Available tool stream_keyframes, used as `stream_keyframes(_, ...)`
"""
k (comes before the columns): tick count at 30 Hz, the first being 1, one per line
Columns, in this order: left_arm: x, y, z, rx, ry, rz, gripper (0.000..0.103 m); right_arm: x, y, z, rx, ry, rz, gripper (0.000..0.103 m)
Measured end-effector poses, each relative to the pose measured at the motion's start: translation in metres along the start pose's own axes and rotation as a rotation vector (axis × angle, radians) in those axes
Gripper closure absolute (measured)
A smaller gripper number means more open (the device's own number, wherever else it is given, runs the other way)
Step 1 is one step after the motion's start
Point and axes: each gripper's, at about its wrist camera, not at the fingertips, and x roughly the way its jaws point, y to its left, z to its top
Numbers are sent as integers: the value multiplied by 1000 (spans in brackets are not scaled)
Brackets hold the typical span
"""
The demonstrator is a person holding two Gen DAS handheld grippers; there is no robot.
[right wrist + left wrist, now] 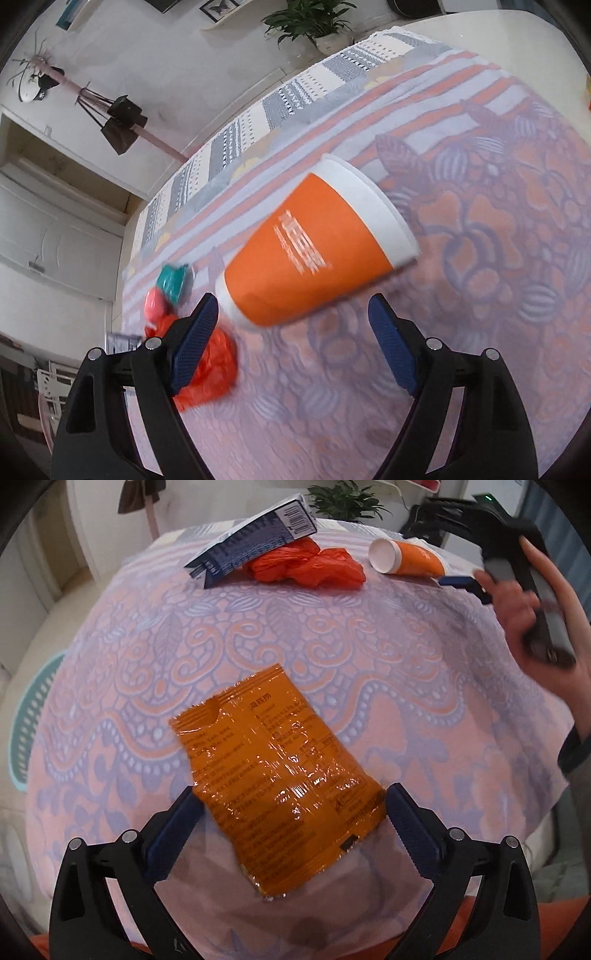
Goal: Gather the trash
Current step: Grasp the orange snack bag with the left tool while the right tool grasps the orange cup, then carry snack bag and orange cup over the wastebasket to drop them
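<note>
An orange snack wrapper [273,779] lies flat on the patterned cloth, between the fingers of my open left gripper [293,805]. Further back lie a blue carton [255,539], a crumpled red plastic bag [306,565] and an orange paper cup [406,557] on its side. In the right wrist view the orange cup [314,254] lies on its side just ahead of my open right gripper [291,317], its base towards the fingers. The red bag [207,362] lies behind the left finger. My right gripper [461,581], held by a hand, shows in the left wrist view beside the cup.
The pink and lilac cloth [332,646] covers the table. A teal and a pink scrap [166,291] lie near the red bag. A potted plant [314,22] stands at the far table edge. A teal basket [33,720] sits left of the table.
</note>
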Motion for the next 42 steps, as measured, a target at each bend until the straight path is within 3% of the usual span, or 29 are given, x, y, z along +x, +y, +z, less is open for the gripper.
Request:
stream_keyframes(6, 7, -14, 3, 36, -41, 39, 10, 25, 0, 18, 80, 10, -39, 19)
stream_keyframes(10, 7, -13, 9, 43, -62, 40, 19, 37, 0, 31, 140, 6, -57, 16)
stream_keyframes(14, 2, -8, 6, 39, -89, 34, 30, 49, 18, 38, 85, 20, -136, 17)
stream_keyframes(15, 1, -6, 6, 35, -97, 27, 34, 50, 22, 38, 66, 21, -150, 21)
stream_keyframes(17, -2, 2, 6, 18, -118, 2, 46, 54, 32, 33, 18, 23, -134, 37)
stream_keyframes(19, -5, 13, 6, -14, -135, -54, 70, 54, 42, 27, -24, 19, -125, 44)
stream_keyframes(22, -9, 31, 10, -78, -147, -141, 89, 50, 49, 19, -70, -13, -154, 47)
stream_keyframes(24, -13, 43, 12, -118, -164, -173, 93, 46, 48, 17, -84, -28, -153, 50)
stream_keyframes(27, -21, 55, 14, -140, -198, -202, 98, 31, 51, 13, -101, -62, -150, 51)
stream_keyframes(34, -46, 90, 23, -218, -276, -242, 99, -27, 91, 9, -188, -180, -114, 51)
stream_keyframes(42, -84, 160, 36, -320, -336, -171, 99, -63, 214, -38, -469, -222, 30, 51)
